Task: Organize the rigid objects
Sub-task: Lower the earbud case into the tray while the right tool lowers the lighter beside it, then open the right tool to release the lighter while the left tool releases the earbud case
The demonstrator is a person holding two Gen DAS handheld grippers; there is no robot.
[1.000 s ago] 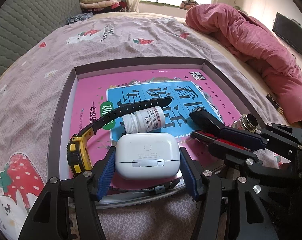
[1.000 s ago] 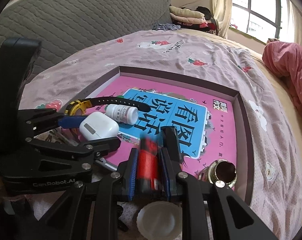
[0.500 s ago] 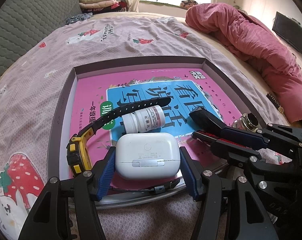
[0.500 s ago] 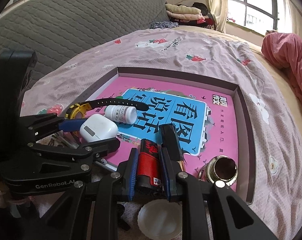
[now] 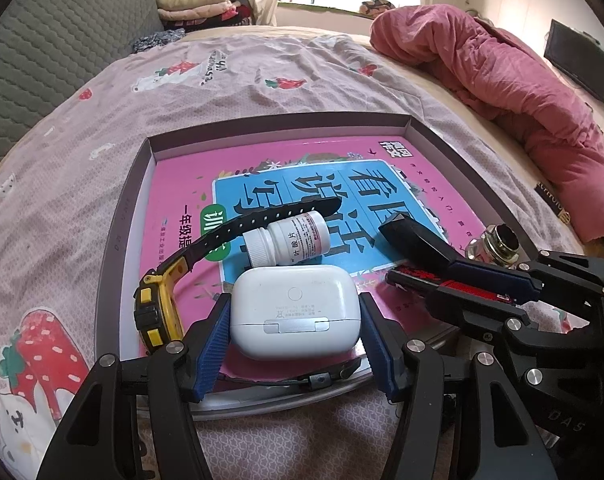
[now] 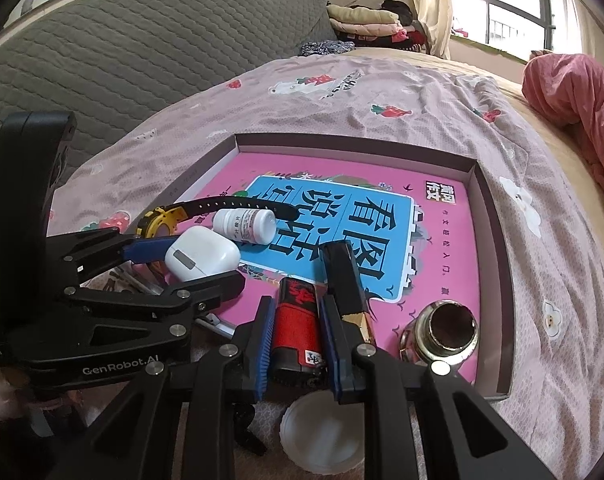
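- The white earbud case [image 5: 295, 311] is being bracketed by the left claw [image 5: 295, 320], whose blue pads are sitting spread at its two sides; contact cannot be told.
- The red lighter [image 6: 296, 326] is being pinched by the right claw [image 6: 296, 322] over the tray's near edge.
- The tray [image 5: 114, 240] is being carried by the bed [image 5: 262, 80].
- The pill bottle [image 5: 288, 237], watch [image 5: 158, 304] and metal cup [image 6: 445, 330] are lying on the pink book [image 6: 441, 240] inside it.
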